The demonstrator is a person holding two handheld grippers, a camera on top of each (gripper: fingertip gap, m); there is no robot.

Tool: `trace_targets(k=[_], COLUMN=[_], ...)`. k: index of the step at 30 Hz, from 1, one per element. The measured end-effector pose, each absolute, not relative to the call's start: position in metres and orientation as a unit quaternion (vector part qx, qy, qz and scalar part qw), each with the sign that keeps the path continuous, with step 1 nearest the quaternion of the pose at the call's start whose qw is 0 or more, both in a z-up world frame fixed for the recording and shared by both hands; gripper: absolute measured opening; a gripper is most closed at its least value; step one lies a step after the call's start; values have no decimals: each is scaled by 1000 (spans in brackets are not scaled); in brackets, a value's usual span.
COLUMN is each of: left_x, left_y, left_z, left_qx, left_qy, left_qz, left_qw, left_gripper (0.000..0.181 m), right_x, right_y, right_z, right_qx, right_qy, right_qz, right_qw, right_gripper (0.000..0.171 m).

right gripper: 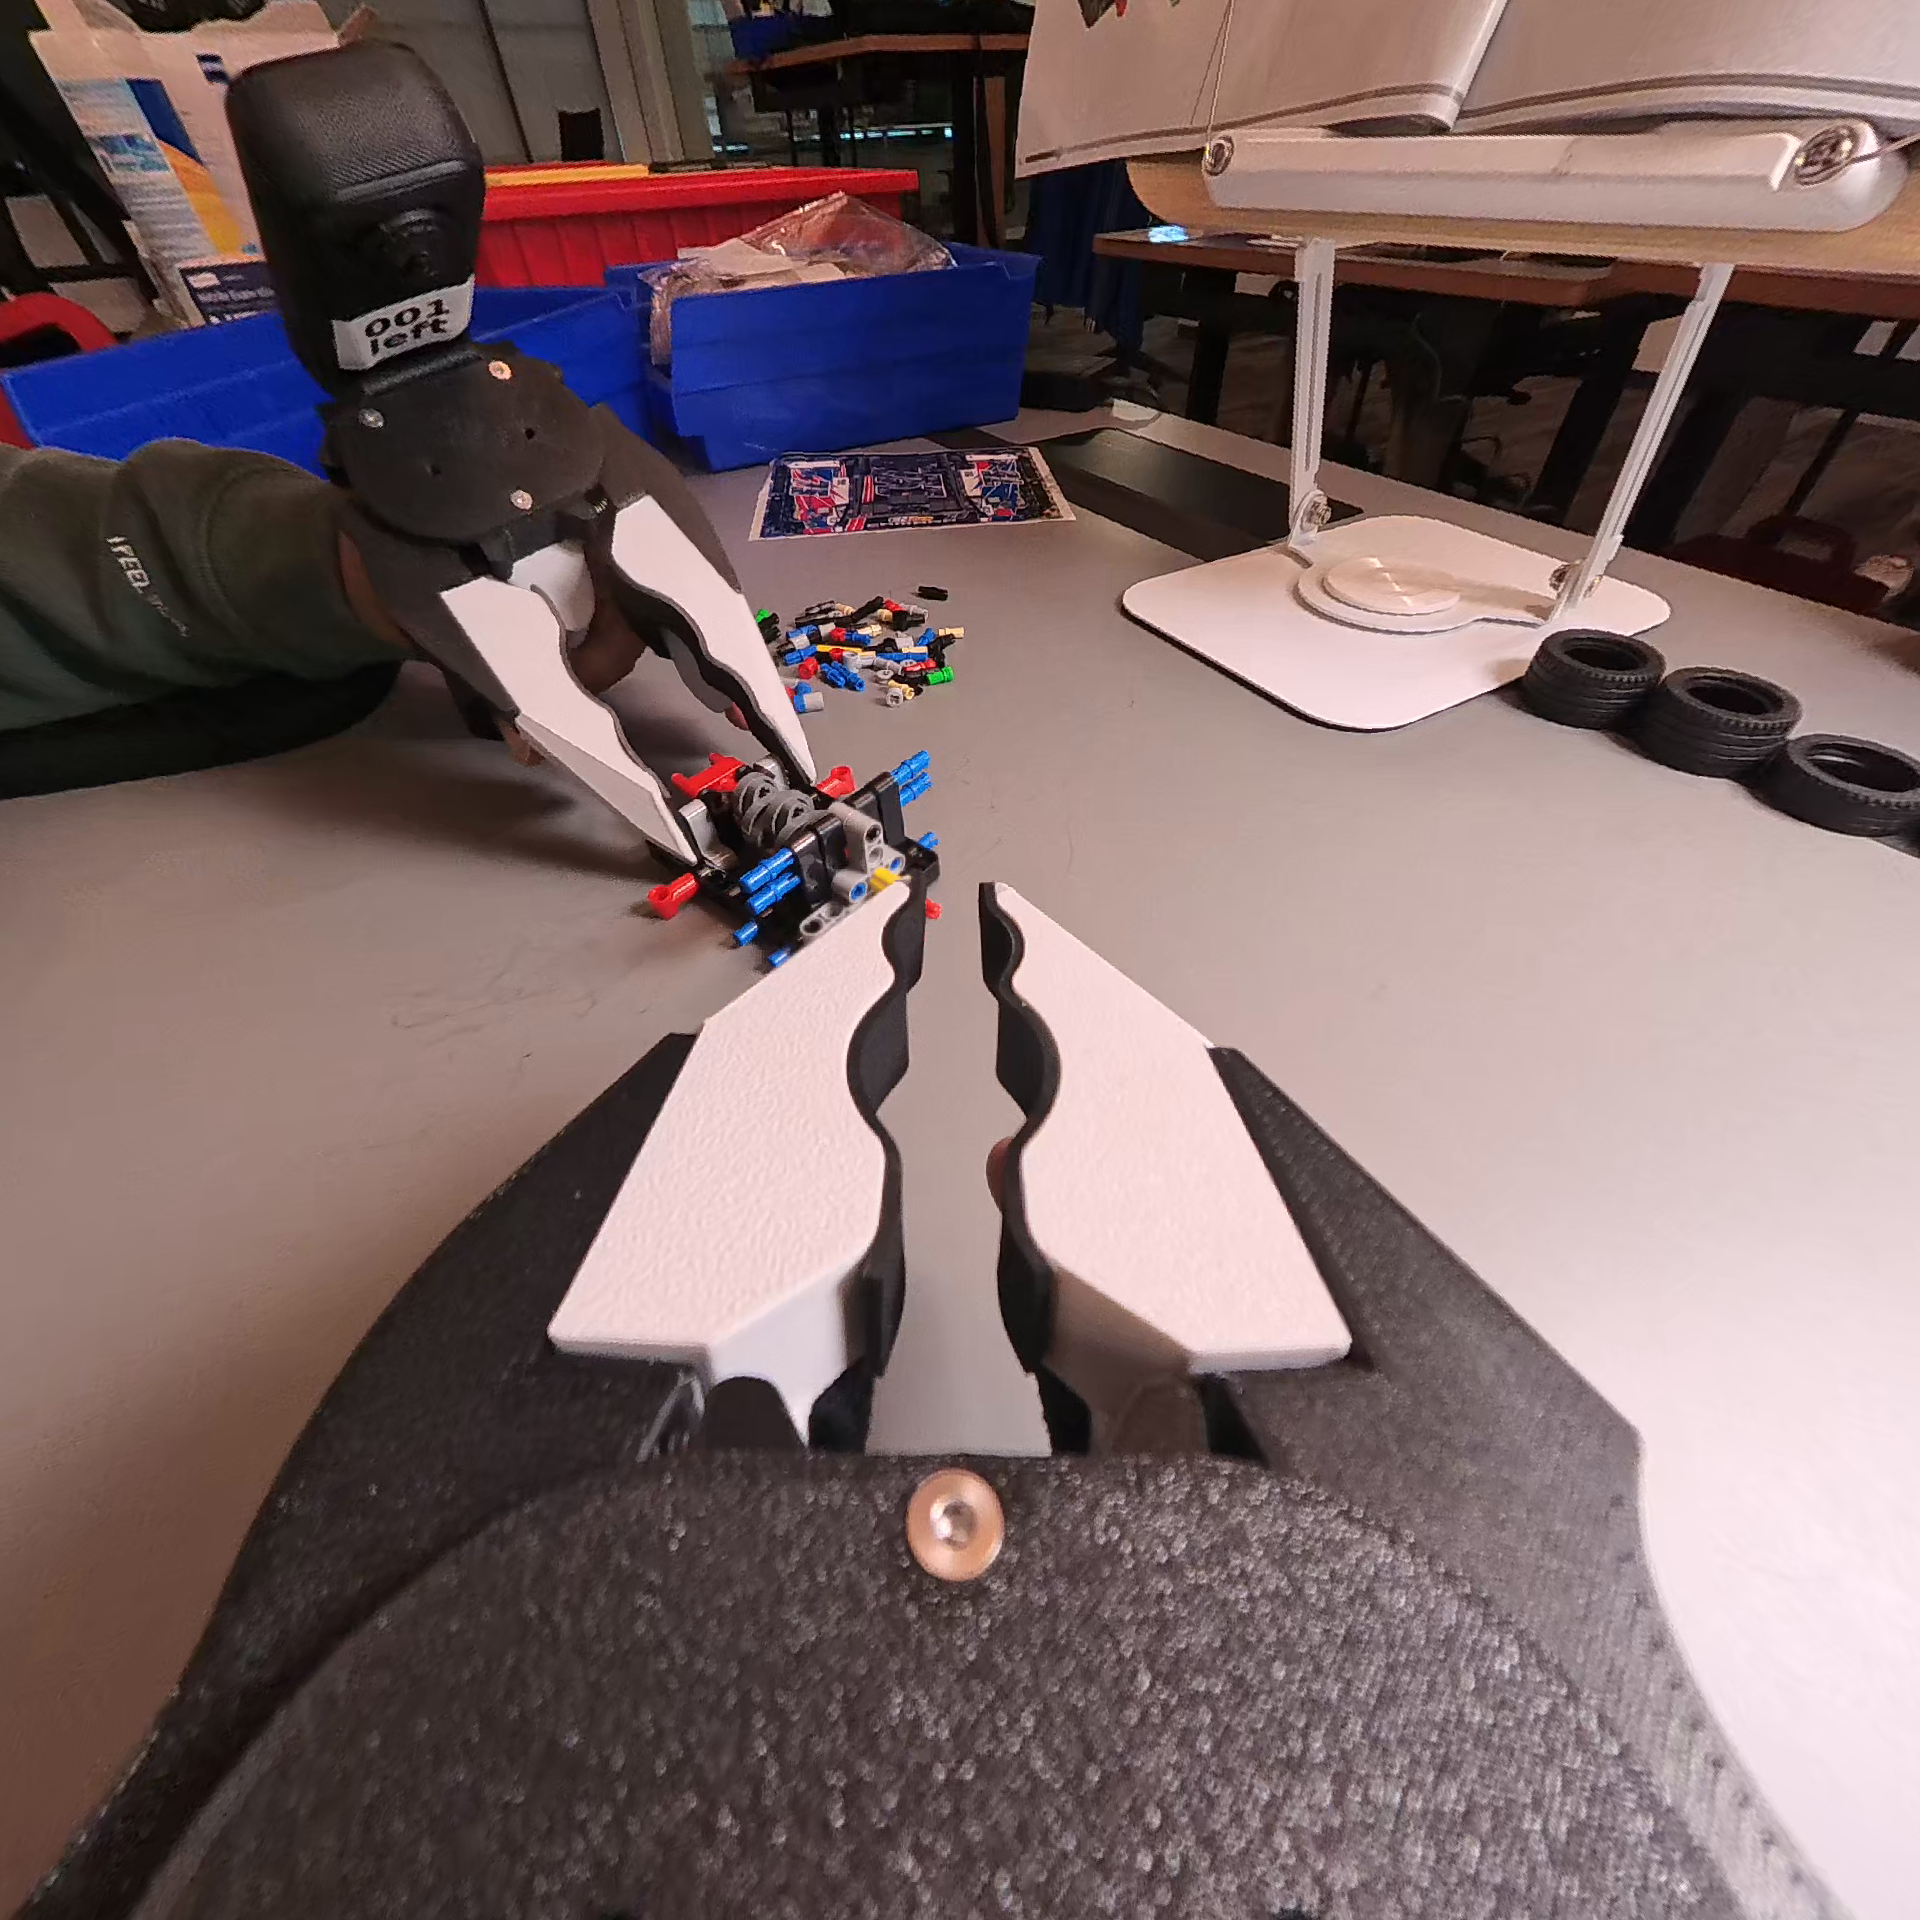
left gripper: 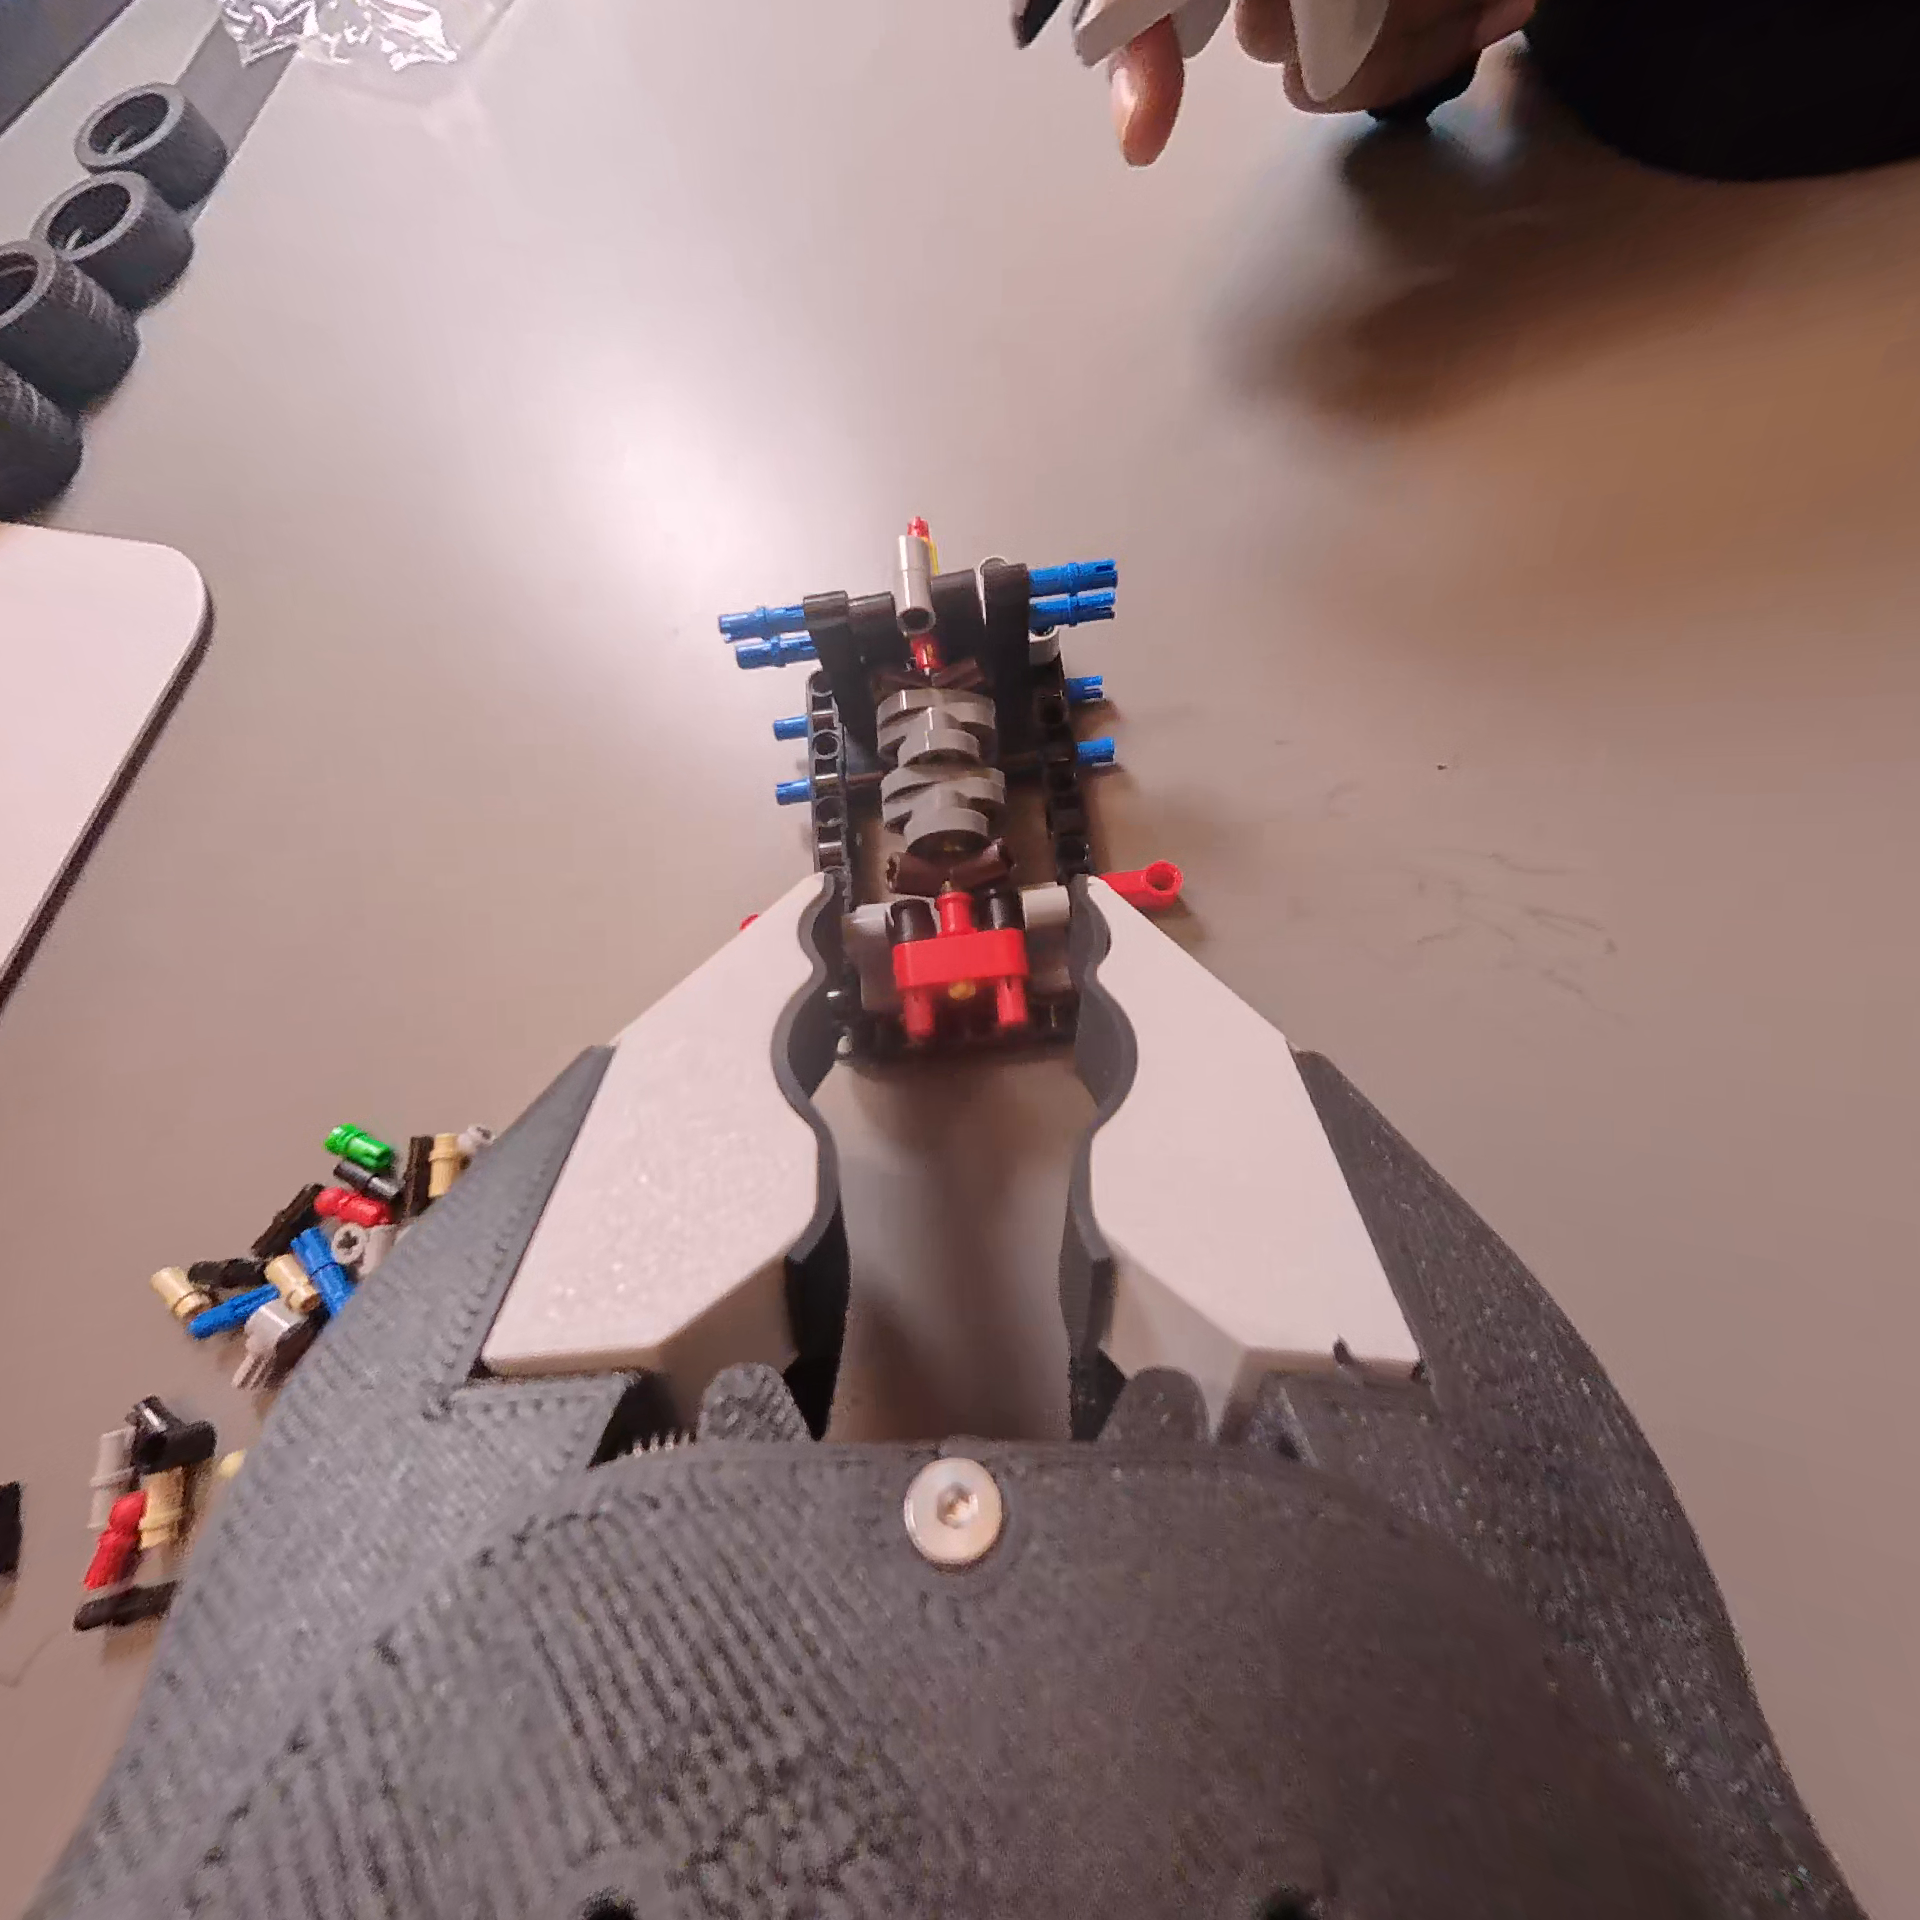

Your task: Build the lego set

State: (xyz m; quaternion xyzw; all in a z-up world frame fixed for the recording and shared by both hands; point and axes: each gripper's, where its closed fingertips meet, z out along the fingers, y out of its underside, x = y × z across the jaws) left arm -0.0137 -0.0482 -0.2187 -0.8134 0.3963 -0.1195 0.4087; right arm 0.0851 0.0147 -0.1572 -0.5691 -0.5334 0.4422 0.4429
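Left tool (left gripper: 951, 894) clamps near end of lego chassis (left gripper: 940, 779) on counter (left gripper: 1351, 727); right tool (right gripper: 951, 899) slightly open, empty, tips just beside chassis far end

Blue bins (right gripper: 842, 343), white stand (right gripper: 1392, 613)

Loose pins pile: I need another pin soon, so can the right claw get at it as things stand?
Probably yes. The right claw is open and holds nothing, and the pile lies on bare table beyond the build. Only the build and the left claw gripping it sit slightly left of a straight path.
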Motion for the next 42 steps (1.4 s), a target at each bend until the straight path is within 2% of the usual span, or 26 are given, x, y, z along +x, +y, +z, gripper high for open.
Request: trace_targets(k=[4,9,13,15,17,24,28,33,38,42], left_x=[-19,-25,-32,-36,-40,-40,-41,-42,-42,-46], left_y=[-47,-50,-58,-57,-55,-56,-54,-50,-48,-39], left_z=[-218,-211,-221,-223,-224,-224,-225,-225,-210,-172], left_qx=[-816,-815,-823,-824,-824,-823,-824,-824,-810,-776], left_qy=[386,384,396,400,401,395,397,397,383,334], left_qz=[-131,-144,-140,-126,-116,-138,-121,-103,-125,-164], left_qw=[409,410,383,381,382,384,385,392,426,509], left_gripper=[43,58,56,43,40,49,42,41,46,50], right_x=[87,87,86,86,86,85,86,86,86,87], right_y=[18,16,14,14,14,12,12,13,15,19], right_z=[-158,-161,-163,-163,-163,-164,-164,-164,-163,-162], right_qx=[-570,-563,-560,-560,-560,-558,-557,-559,-561,-564], right_qy=[-534,-553,-562,-563,-564,-569,-569,-568,-564,-555], right_qz=[433,407,398,398,397,394,391,389,388,391], right_qw=[450,460,460,460,459,458,461,463,466,470], right_gripper=[8,8,8,8,8,8,7,7,7,7])
